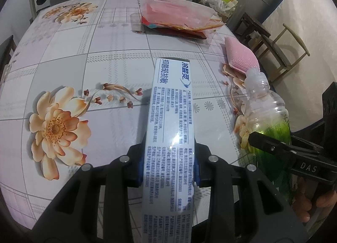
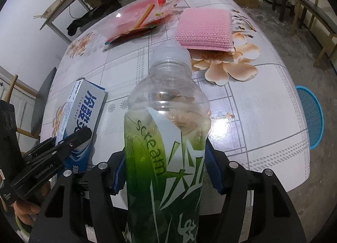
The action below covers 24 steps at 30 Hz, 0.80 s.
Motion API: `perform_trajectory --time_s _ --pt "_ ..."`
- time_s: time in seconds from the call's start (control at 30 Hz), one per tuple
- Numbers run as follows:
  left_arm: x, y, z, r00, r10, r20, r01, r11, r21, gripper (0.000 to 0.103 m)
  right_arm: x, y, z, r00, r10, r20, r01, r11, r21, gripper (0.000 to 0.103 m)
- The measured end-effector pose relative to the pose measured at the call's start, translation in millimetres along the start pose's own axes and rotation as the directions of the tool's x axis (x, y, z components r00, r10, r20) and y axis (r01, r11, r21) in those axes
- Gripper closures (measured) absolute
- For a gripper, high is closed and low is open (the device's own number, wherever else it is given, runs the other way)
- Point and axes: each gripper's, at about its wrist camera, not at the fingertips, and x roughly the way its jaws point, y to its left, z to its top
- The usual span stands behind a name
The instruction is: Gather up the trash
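Note:
A long white and blue toothpaste box (image 1: 170, 104) sticks out forward over the flowered table (image 1: 69, 57), and my left gripper (image 1: 168, 158) is shut on its sides. In the right wrist view the same box (image 2: 84, 104) shows at the left. A clear plastic bottle (image 2: 166, 116) with a green "scream" label and a capped neck points away from me. My right gripper (image 2: 166, 169) is shut on its body, blue pads (image 2: 119, 171) against the label. The left wrist view has the bottle (image 1: 265, 104) at the right edge.
A pile of pink and red plastic wrappers (image 1: 177, 15) lies at the far side of the table. A pink bubble mailer (image 2: 206, 30) rests near the right edge. A blue mesh basket (image 2: 311, 116) stands on the floor to the right. Wooden chairs (image 1: 280, 49) stand beyond.

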Motion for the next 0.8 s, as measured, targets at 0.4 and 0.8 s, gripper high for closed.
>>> perform_trajectory --time_s 0.4,0.8 --pt "-0.4 2.8 0.2 1.0 -0.017 0.005 0.017 1.0 -0.013 0.07 -5.9 4.3 -0.4 0.998 -0.051 0.031 0.051 0.999 0.0 0.034" --pt "1.2 2.6 1.0 1.0 -0.027 0.008 0.027 1.0 -0.009 0.07 -11.2 9.8 -1.4 0.992 -0.099 0.083 0.101 0.995 -0.02 0.039"
